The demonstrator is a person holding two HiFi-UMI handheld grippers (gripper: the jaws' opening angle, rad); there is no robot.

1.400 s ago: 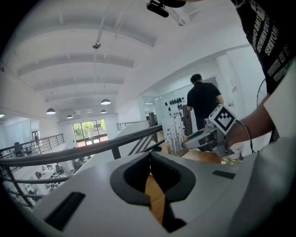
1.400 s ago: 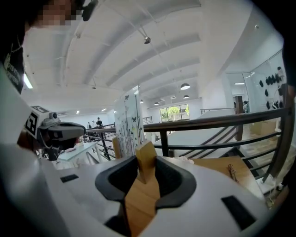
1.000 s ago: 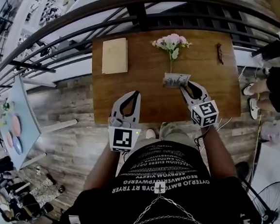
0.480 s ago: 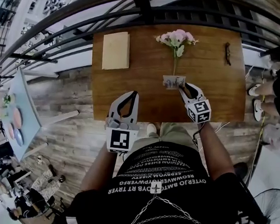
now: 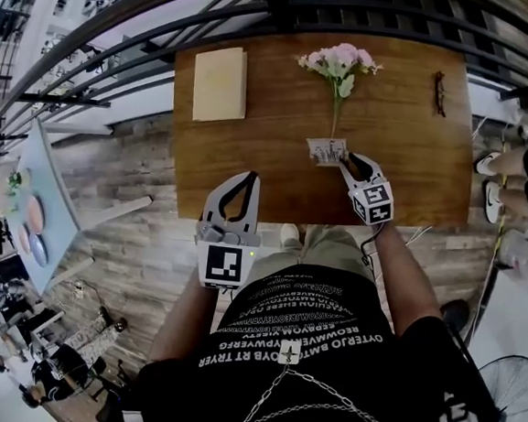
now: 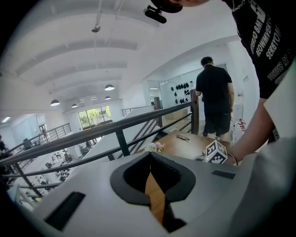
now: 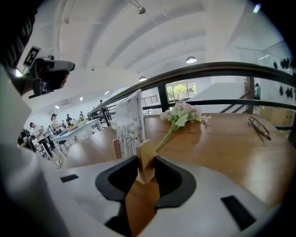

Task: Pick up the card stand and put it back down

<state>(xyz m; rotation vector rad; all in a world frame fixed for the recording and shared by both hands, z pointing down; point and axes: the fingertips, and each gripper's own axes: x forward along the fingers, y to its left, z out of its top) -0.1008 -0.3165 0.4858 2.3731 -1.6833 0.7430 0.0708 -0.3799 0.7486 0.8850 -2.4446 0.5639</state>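
Card stand: small wooden block, thin printed card upright in it. Position: right of tabletop middle, nearer front edge; resting on wood or just above, unclear. Judged light; block rigid, smooth, square-edged; card flimsy, may slip out if tilted. Best hold: block sides, low. Right gripper clamped on block that way. Left gripper jaws together, empty, at front edge. Flower lying behind stand, soft pink petals, thin green stem.

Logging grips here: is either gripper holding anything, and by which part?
The right gripper clamps the card stand by the near end of its wooden base. The left gripper holds nothing.
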